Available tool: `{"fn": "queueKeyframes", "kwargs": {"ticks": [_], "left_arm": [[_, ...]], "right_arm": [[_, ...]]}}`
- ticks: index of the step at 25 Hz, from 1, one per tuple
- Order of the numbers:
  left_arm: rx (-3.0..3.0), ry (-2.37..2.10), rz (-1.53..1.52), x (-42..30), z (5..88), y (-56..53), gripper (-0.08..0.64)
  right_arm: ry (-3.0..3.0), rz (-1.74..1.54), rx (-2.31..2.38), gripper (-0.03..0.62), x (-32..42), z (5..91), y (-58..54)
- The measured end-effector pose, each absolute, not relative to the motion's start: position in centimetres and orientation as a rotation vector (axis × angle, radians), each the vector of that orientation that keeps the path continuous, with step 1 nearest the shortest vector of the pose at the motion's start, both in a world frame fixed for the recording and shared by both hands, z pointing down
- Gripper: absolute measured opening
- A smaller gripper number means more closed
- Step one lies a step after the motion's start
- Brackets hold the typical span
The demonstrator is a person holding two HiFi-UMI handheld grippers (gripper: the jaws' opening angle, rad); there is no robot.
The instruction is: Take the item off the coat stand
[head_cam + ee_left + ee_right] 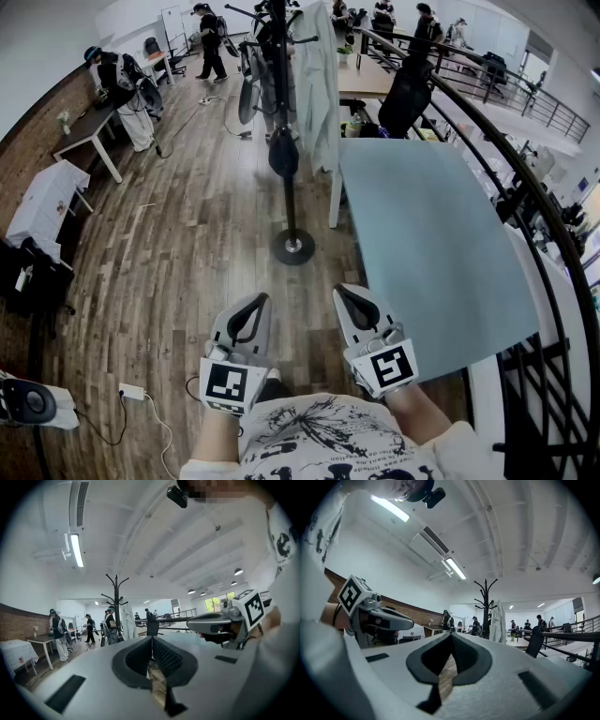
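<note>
The black coat stand (285,112) rises from a round base (293,247) on the wood floor, well ahead of me. A white coat (319,84) hangs on its right side, and a dark bag-like item (283,155) hangs lower on the pole. My left gripper (260,300) and right gripper (344,292) are held side by side near my body, both shut and empty, far short of the stand. In the left gripper view the stand (116,602) and coat (126,623) are small in the distance. The right gripper view shows the stand (485,602) and coat (498,625) likewise.
A light blue table (422,234) stands right of the stand, with a dark railing (525,187) beyond it. Tables (84,131) line the brick wall at left. Several people (211,42) stand at the back. A power strip (131,391) with cable lies on the floor at left.
</note>
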State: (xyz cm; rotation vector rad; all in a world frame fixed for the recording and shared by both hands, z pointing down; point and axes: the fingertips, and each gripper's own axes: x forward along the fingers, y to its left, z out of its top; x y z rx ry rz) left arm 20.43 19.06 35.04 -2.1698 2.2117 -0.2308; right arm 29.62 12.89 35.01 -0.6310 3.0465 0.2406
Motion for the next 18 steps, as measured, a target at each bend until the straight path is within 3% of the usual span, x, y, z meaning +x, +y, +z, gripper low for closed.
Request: {"fn": "queueKeyframes", "kwargs": {"ticks": [12, 18], "left_arm": [[-2.188, 2.247, -0.231, 19.4, 36.7, 19.0, 0.005], [-2.163, 2.249, -0.225, 15.6, 37.7, 18.3, 0.005]], "right_arm": [[3.050, 0.209, -0.617, -0.009, 28.8, 36.1, 12.4], [3.108, 0.198, -0.574, -0.008, 25.5, 37.4, 12.2]]}}
